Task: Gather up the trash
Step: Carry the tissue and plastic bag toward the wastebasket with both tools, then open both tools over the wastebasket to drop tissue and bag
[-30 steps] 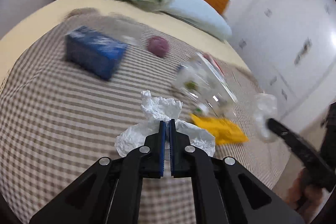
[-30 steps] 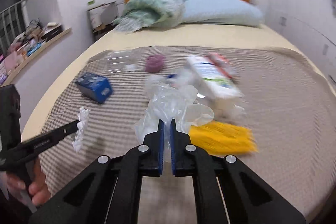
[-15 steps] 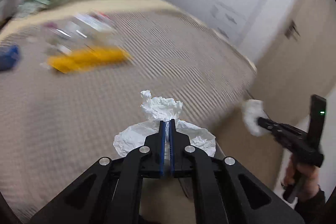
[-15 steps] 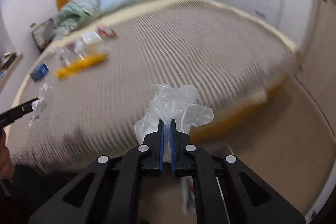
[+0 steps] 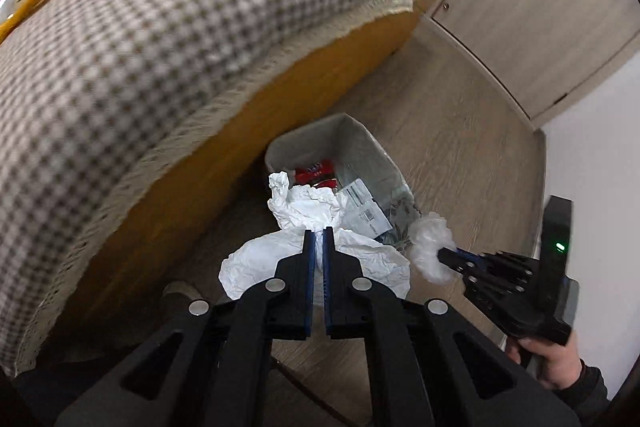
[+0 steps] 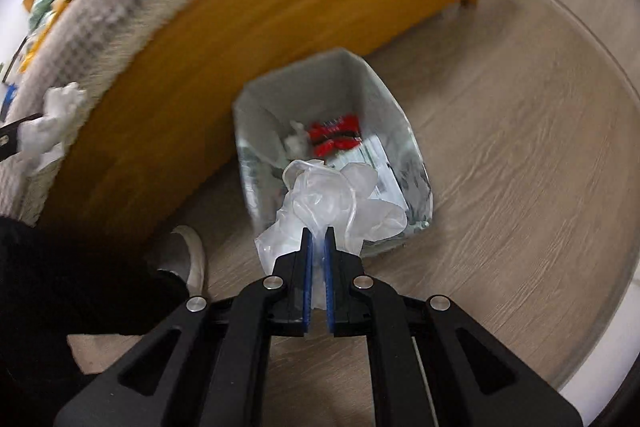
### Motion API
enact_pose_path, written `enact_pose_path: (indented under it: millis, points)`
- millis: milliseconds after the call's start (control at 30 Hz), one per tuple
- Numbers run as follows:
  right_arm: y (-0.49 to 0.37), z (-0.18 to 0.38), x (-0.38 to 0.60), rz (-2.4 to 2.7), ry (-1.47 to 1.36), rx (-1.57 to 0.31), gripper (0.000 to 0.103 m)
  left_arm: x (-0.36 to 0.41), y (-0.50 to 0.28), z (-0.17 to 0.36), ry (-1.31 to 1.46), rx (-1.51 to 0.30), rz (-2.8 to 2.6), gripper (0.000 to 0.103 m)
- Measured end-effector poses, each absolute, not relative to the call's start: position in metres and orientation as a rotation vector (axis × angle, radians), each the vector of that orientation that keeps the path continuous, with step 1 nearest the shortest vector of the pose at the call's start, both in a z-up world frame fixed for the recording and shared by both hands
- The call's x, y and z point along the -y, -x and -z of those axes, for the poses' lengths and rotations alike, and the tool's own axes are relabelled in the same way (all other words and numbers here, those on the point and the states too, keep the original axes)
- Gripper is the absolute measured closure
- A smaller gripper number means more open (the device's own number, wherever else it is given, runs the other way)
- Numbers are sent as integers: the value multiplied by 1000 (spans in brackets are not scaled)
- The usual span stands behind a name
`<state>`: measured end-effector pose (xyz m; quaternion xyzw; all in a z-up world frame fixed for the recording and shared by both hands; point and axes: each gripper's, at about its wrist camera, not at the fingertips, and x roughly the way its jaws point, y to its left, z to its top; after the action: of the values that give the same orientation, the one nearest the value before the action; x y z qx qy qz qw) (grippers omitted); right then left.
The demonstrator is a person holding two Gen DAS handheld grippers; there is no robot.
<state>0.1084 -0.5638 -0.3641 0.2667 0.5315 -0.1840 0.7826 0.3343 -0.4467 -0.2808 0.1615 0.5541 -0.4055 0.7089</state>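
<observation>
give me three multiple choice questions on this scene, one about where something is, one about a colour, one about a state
1. Where does the trash bin stand?
A. on the bed
B. on the floor beside the bed frame
C. on a shelf

2. What colour is the wrapper inside the bin?
A. red
B. green
C. purple

3. What is the left gripper doing?
A. hanging open with nothing in it
B. shut on a blue box
C. shut on crumpled white paper

Answers:
1 B, it sits on the wood floor next to the orange bed frame.
2 A, it shows bright red among the pale trash.
3 C, the paper bunches out past the closed fingers.
</observation>
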Motion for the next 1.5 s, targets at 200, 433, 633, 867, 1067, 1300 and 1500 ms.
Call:
enact_pose_path:
  millis: [200,433,633,867,1067,1300,1500]
  points:
    - [-133,430,604,417,-604,-1232,97,476,-331,328,-398,-1286,922,102]
    - [-178,537,627,478,-521,-1507,97,506,-339,358,-450,-1259,912,102]
    - [-182,597,640,494,-562,-1665,97,540,-345,396,-520,-1291,921,101]
    - [-176,600,651,435,-619,-1639,70,553,-359,427,-499,-1331,914,100]
    - [-153,543,635,407,-614,-1472,49,558,-367,453,-475,-1362,915,79]
    - [-117,492,612,452,-667,-1318,42,559,-372,463,-492,-1357,882,23]
    - [-129,481,610,483,-685,-1309,42,546,-373,438,-510,-1337,857,23]
